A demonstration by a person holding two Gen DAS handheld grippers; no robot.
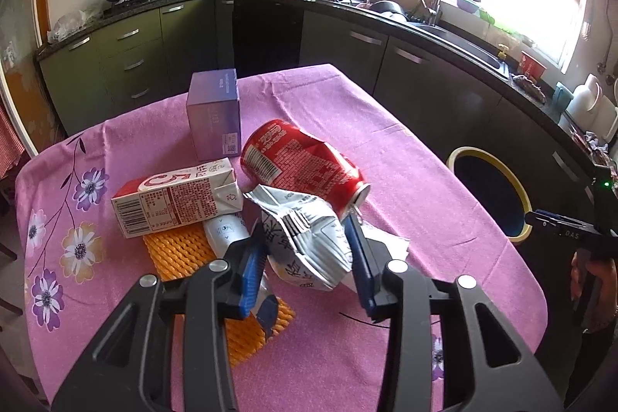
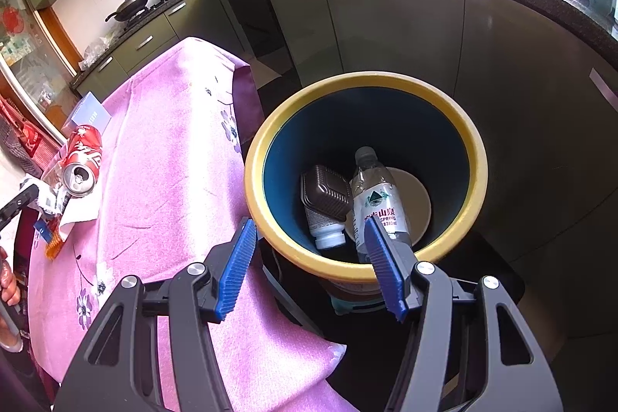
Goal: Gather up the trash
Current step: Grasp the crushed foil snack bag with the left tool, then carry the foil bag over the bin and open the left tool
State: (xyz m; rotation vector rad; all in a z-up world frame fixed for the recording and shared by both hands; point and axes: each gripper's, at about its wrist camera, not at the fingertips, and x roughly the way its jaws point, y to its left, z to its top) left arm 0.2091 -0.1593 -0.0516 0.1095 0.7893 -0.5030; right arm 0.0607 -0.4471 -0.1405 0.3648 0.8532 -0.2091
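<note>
Standing just right of the pink flowered tablecloth surface (image 2: 162,149), a round bin with a yellow rim and dark blue inside (image 2: 477,176) fills the centre of the right wrist view. Inside it lie a clear plastic water bottle with a white label (image 2: 376,195), a dark ribbed plastic tray (image 2: 324,190) and a white bottle with a white cap (image 2: 326,228), resting on a pale round bottom. The right hand-held gripper (image 2: 313,253) hovers over the near rim with its blue-padded jaws spread wide and nothing between them.

In the left wrist view the left hand-held gripper (image 1: 305,250) has its jaws on either side of a crumpled silver and white snack bag (image 1: 305,242); whether the pads are pressing it cannot be told. Above the bag lies a dented red drink can (image 1: 305,165) on its side, to its left a red and white drink carton (image 1: 177,199), and behind them an upright purple cardboard box (image 1: 214,114). An orange foam net sleeve (image 1: 181,250) lies under the pile, partly hidden by the gripper. A white tube-like item (image 1: 224,230) beneath the carton is too covered to identify. The bin's lower edge is cut off behind the right gripper at the frame's right side.
</note>
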